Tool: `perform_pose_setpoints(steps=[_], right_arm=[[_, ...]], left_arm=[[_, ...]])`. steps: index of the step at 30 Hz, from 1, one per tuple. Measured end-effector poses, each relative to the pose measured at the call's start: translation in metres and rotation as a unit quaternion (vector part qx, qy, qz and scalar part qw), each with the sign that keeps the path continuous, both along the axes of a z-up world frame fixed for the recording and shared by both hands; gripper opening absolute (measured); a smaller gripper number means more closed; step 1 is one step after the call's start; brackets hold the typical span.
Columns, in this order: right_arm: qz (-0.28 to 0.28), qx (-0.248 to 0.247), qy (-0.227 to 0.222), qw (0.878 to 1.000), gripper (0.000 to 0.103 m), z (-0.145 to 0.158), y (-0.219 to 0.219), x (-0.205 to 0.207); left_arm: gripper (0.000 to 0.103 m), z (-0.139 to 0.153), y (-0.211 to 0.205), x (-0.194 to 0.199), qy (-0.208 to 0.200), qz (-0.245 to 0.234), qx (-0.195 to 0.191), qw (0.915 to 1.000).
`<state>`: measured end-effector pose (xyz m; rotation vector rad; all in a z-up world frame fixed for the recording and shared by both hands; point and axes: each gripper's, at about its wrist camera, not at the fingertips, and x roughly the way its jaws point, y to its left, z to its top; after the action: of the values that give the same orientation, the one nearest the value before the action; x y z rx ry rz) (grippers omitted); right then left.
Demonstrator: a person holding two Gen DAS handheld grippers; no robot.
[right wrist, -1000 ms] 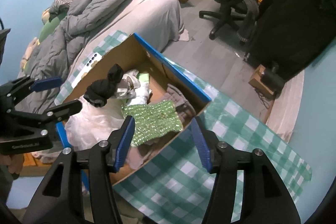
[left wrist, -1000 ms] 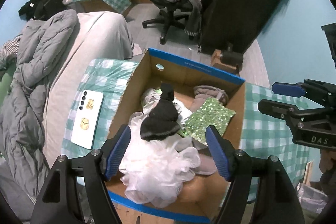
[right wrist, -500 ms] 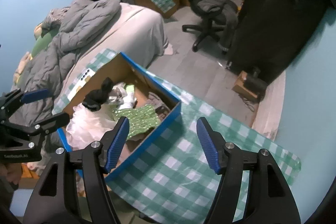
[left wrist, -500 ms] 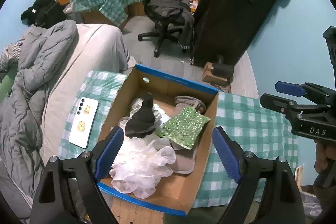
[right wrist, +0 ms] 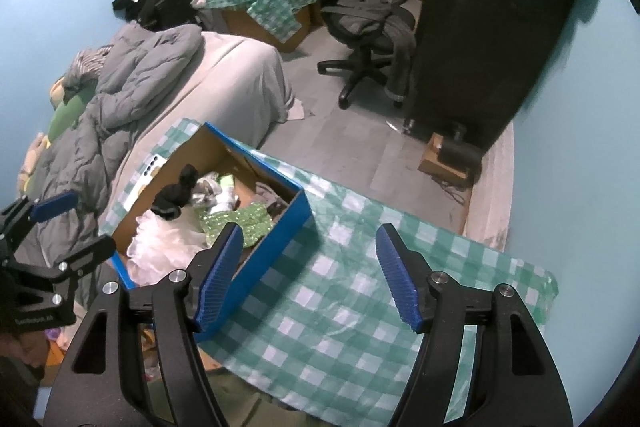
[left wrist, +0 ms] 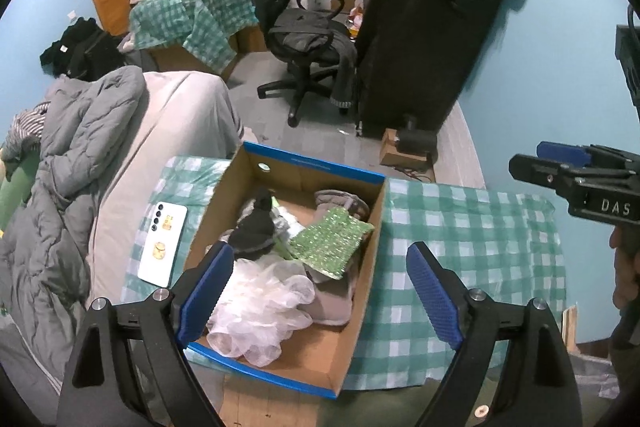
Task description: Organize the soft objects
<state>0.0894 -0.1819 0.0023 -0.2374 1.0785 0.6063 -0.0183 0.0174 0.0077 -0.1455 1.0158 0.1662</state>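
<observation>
Both views show even, cool, moderately dim indoor light; its source lies outside the pictures. Shadows are soft and faint, with no harsh glare. Heavy fisheye distortion bends straight lines towards the edges, and black vignetting fills the corners. The dark wardrobe cover reads almost solid black, detail lost. The checked cloth in the right wrist view is slightly smeared; remaining surfaces appear reasonably sharp
</observation>
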Motion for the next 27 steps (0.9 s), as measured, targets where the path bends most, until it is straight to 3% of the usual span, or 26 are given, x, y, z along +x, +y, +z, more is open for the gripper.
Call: perform_pose_setpoints(steps=[27], right_arm=[[-0.047,0.012,-0.001,0.999,0.069,0.016,-0.047,-0.005]], left_arm=[[0.089,0.011,-0.024,0.001,-0.001,-0.013,0.007,0.9999]])
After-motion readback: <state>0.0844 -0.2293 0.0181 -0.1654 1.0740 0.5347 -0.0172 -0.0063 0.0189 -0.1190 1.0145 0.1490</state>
